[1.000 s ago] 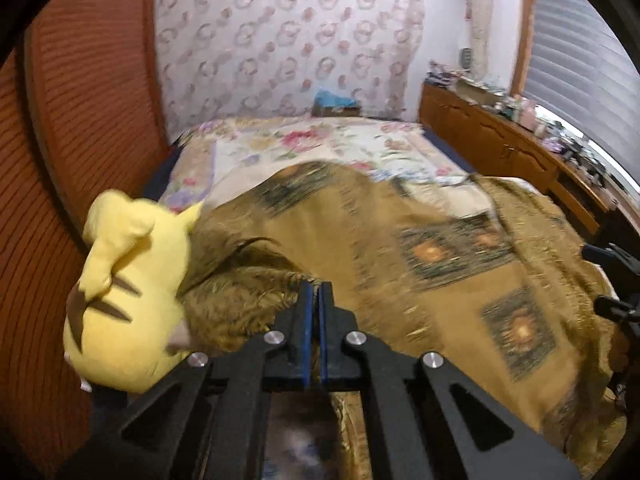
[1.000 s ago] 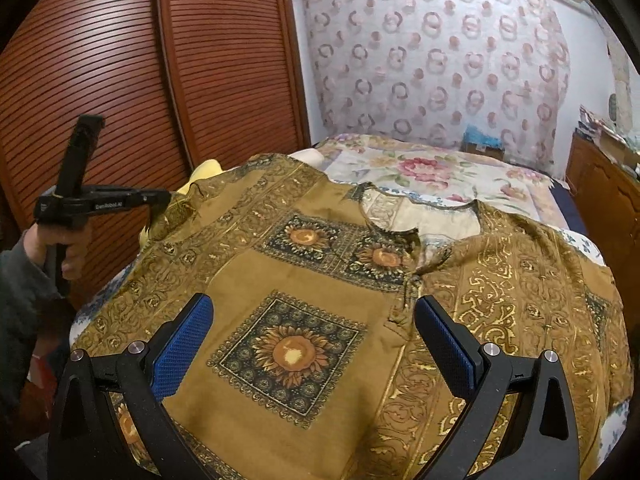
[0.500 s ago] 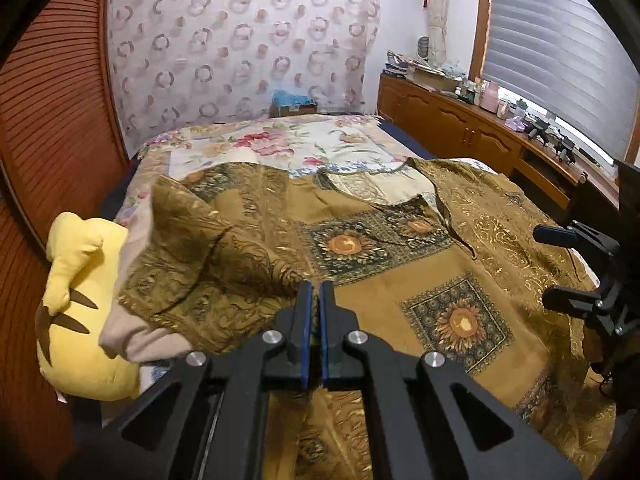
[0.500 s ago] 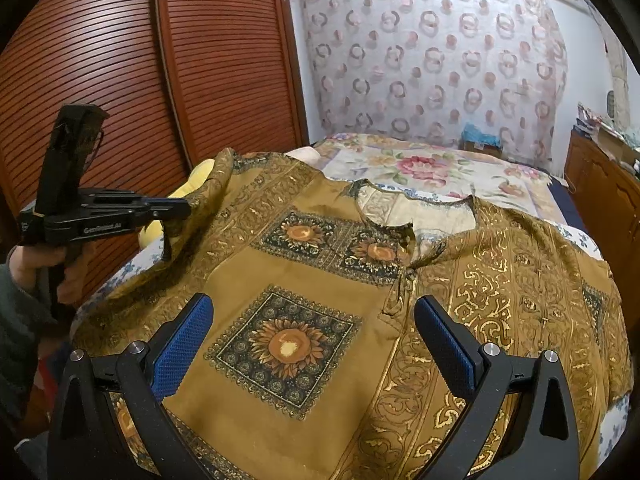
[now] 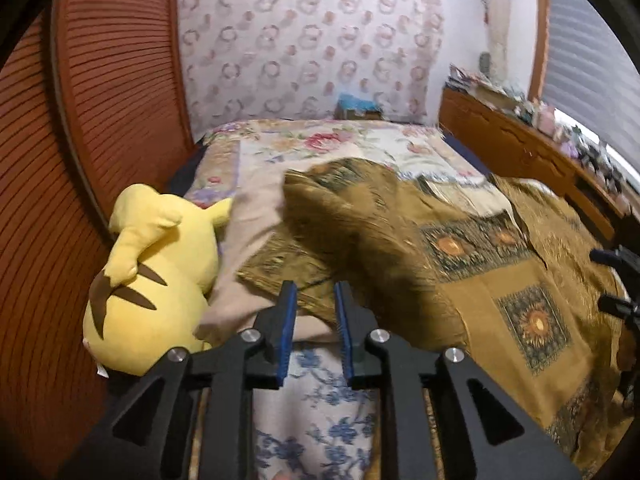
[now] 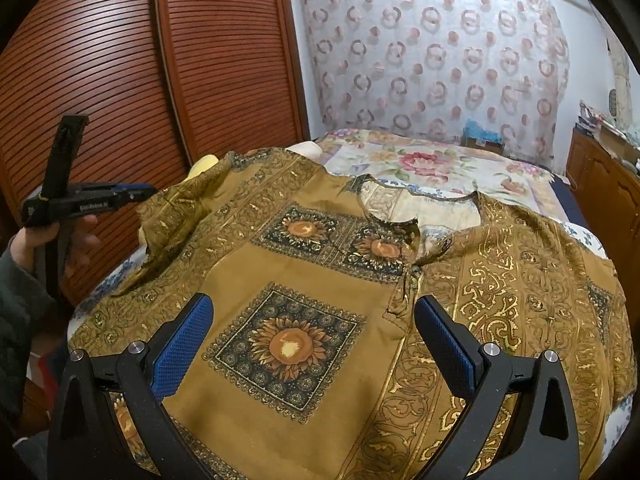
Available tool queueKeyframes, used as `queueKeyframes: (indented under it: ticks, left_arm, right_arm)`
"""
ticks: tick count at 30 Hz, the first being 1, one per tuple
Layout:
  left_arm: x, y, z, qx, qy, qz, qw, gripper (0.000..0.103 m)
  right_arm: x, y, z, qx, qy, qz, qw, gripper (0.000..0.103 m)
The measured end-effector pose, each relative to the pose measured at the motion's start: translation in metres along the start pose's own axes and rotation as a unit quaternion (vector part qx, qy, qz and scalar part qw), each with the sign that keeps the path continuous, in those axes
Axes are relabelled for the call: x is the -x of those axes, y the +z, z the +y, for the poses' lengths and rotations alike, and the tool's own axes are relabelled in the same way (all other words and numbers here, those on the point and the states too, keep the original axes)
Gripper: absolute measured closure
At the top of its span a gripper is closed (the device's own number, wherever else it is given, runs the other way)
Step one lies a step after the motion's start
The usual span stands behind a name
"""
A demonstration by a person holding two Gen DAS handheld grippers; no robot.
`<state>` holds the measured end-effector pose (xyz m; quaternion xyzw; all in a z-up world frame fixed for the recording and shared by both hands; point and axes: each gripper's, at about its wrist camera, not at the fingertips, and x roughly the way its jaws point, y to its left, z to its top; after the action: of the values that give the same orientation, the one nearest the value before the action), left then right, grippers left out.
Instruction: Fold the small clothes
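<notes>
Bed [image 6: 440, 168] under tunic [image 6: 320, 280], tools [image 5: 314, 300] apart.

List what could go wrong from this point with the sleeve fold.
1. The left gripper is open and the sleeve looks blurred, likely dropping loose; it may land bunched rather than flat.
2. The yellow plush toy lies against that side and could catch the cloth.
3. The right gripper is open above the shirt, so nothing pins it.

yellow plush toy [image 5: 156, 276] just left of shirt sleeve [image 5: 360, 232], wardrobe doors [image 6: 192, 72] behind
</notes>
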<state>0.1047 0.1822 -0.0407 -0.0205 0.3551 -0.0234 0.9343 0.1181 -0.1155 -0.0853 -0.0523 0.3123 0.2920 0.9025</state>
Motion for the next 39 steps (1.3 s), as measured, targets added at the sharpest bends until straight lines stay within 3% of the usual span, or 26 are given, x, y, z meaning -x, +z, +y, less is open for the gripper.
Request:
queueKeyframes:
  ticks: [5,12,17,31,34,39]
  left_arm:
    - [-0.004,0.001,0.016,0.019,0.005,-0.001,0.9998,0.086]
    - [-0.057,-0.007,0.015,0.014,0.005,0.062,0.9979,0.085]
    - [-0.081,-0.009,0.013,0.027,-0.004,0.085,0.9960,0.085]
    - [-0.092,-0.005,0.014,0.064,-0.020,0.077,0.9947,0.085]
    - [-0.088,-0.005,0.009,0.051,-0.036,0.069,0.9957,0.099]
    - [-0.064,0.006,-0.006,0.032,-0.041,0.025,0.9983,0.101]
  right_arm:
    - [-0.002,0.001,0.000,0.003,-0.001,0.002,1.000,0.001]
    - [-0.008,0.005,0.002,0.009,-0.001,0.007,1.000,0.001]
    - [-0.010,0.003,0.003,0.009,0.002,0.008,1.000,0.001]
    - [-0.007,-0.005,-0.004,-0.001,0.000,0.011,1.000,0.001]
    - [-0.005,-0.004,-0.007,-0.003,-0.002,0.009,1.000,0.001]
    - [-0.004,-0.004,-0.013,-0.009,-0.006,0.008,1.000,0.001]
